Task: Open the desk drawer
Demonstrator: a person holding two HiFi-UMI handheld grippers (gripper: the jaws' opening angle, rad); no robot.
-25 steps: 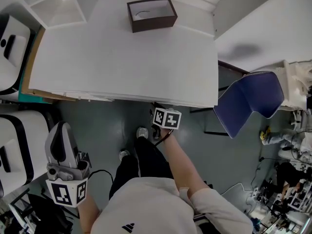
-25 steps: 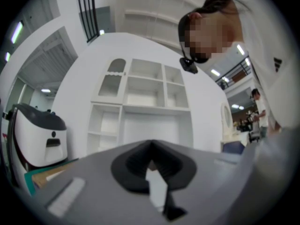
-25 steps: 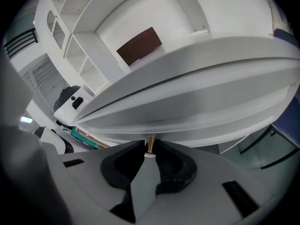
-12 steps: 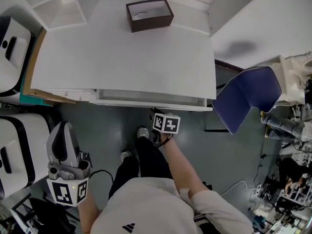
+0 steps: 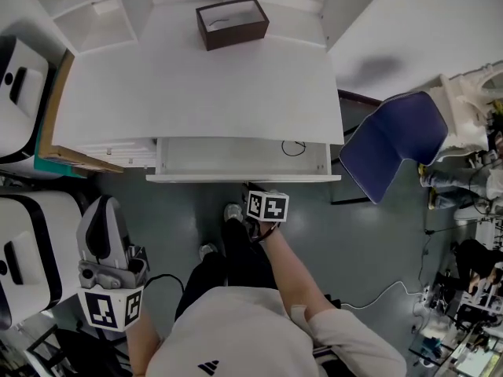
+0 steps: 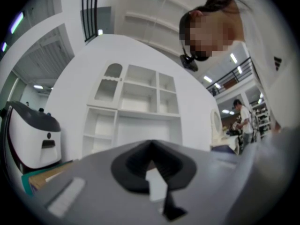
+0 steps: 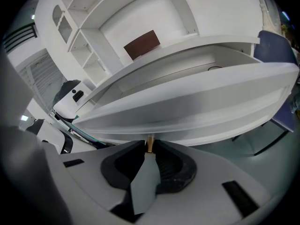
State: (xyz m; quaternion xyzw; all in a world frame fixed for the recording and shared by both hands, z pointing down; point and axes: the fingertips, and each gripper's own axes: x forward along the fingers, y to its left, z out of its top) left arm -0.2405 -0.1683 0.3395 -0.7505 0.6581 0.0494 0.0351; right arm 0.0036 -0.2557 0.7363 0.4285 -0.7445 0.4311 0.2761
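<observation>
One brown box [image 5: 234, 34] on desk [image 5: 196, 85] | blue chair [image 5: 393, 151] beside drawer [image 5: 228, 157]

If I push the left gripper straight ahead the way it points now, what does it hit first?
Probably the white shelf unit dead ahead of the left gripper; nothing nearer shows, though depth is unclear.

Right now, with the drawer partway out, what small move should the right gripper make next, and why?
Probably a short, straight pull toward the person. The right gripper is shut on the small brass knob on the front of the drawer. Only a shallow strip of the drawer's inside, with a thin cable loop in it, shows past the desk top, so it looks only partly open.
</observation>
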